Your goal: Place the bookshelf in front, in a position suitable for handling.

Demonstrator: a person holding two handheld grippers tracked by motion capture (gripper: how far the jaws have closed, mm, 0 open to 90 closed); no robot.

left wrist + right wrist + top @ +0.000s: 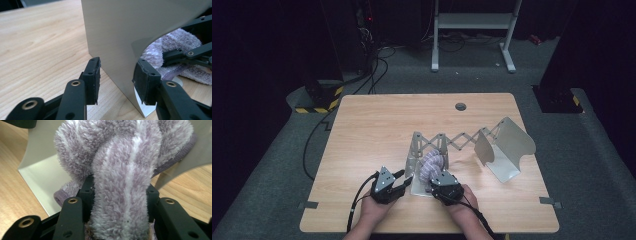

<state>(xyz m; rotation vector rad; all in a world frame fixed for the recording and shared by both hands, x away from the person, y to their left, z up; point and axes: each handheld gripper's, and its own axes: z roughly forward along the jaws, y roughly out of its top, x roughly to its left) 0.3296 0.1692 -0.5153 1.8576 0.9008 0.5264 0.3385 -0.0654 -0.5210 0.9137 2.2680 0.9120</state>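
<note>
A grey metal expanding rack [462, 141] stands on the wooden table [372, 130], its scissor links stretched between two end plates. A fluffy purple-and-white towel [431, 165] sits bunched in the rack's near section. My right gripper [437, 180] is shut on the towel [117, 152], a thick fold of it squeezed between the pads. My left gripper [405, 177] straddles the near end plate [120, 30], one pad on each side, with a gap beside the left pad [93, 75]. The towel [172, 42] shows past the plate's curved cut-out.
The rack's far end plate [507, 145] stands toward the table's right side. A round cable hole [460, 106] is in the far edge of the tabletop. A white desk frame [472, 22] and floor cables [372, 70] lie beyond the table.
</note>
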